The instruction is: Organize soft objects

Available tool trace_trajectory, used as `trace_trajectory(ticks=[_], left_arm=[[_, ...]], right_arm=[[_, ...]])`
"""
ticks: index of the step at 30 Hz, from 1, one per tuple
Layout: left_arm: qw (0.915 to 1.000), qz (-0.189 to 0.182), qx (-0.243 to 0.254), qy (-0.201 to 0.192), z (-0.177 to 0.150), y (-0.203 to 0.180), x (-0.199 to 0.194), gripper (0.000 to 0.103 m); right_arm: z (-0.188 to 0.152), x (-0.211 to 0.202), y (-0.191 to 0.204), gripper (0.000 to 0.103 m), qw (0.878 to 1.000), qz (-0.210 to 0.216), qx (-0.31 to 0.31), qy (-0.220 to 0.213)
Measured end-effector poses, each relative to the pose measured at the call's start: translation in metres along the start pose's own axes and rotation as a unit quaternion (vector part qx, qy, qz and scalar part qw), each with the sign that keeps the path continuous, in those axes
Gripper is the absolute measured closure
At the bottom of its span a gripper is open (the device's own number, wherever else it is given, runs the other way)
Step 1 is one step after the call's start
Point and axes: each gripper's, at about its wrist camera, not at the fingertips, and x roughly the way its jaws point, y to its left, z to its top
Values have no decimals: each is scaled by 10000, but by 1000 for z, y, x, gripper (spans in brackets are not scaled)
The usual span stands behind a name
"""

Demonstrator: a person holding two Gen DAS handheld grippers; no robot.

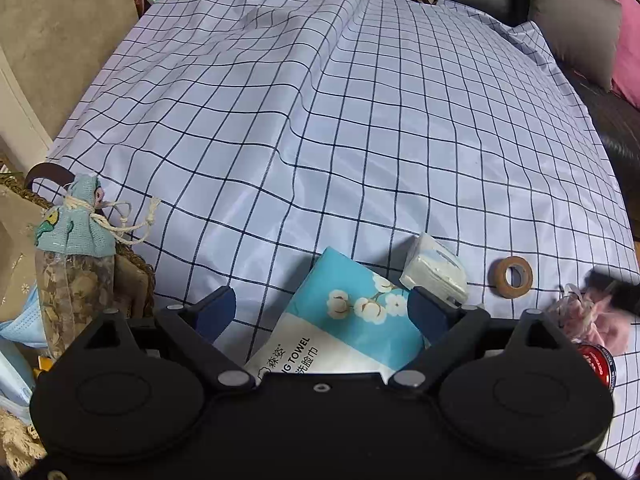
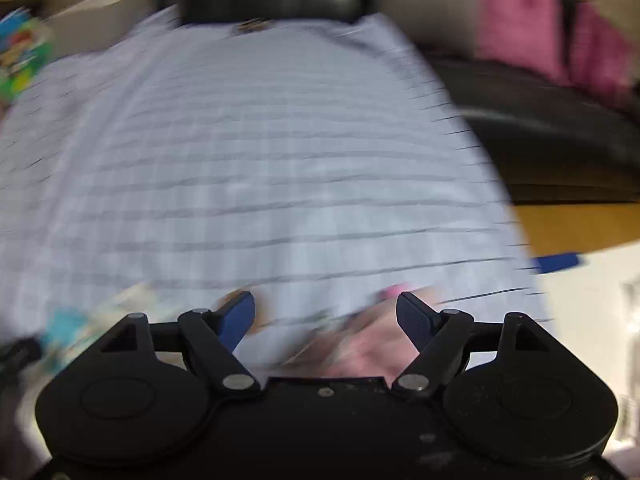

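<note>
Between left gripper (image 1: 323, 312) fingers: towel pack (image 1: 344, 316); right view blurred, pink bundle (image 2: 360, 344).

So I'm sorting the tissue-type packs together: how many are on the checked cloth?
2: the blue flowered face towel pack at the near edge, and a small white tissue pack just right of it. Others may be hidden.

Wide clear checked cloth (image 1: 320, 120) ahead — towel pack (image 1: 344, 320), tissue pkt (image 1: 434, 272), tape roll (image 1: 510, 278) at near edge
</note>
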Motion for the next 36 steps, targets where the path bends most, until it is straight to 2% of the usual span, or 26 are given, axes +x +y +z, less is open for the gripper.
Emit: trace_trajectory(ticks=[2, 3, 9, 12, 15, 19, 22, 25, 29, 36], left_arm=[[10000, 23, -36, -15, 0, 2, -1, 13], [10000, 32, -49, -20, 0, 2, -1, 13], [9998, 64, -181, -31, 2, 10, -1, 13], [9998, 38, -194, -20, 2, 13, 0, 13], [9999, 24, -158, -19, 1, 14, 0, 13], [9999, -11, -152, -20, 1, 17, -1, 13], [9998, -40, -202, -15, 2, 19, -1, 13], [9998, -82, -186, 5, 2, 17, 0, 13], [9999, -132, -60, 36, 1, 9, 3, 13], [9992, -90, 362, 113, 2, -21, 15, 13]], right_arm=[[-7, 4, 19, 26, 9980, 446, -342, 275], [-10, 6, 31, 26, 9966, 537, -522, 331], [-41, 8, 89, 26, 9814, 637, -1796, 242], [-51, 12, 108, 26, 9740, 549, -2186, 238], [-52, 21, 110, 25, 9717, 219, -2344, 181], [-33, 24, 84, 25, 9832, 127, -1812, 166], [-17, 22, 60, 25, 9879, -422, -1493, -62], [-6, 30, 30, 27, 9910, -887, -1002, -8], [2, 27, 3, 27, 9950, -919, -394, 43], [8, 10, -19, 27, 9981, -613, 67, -67]])
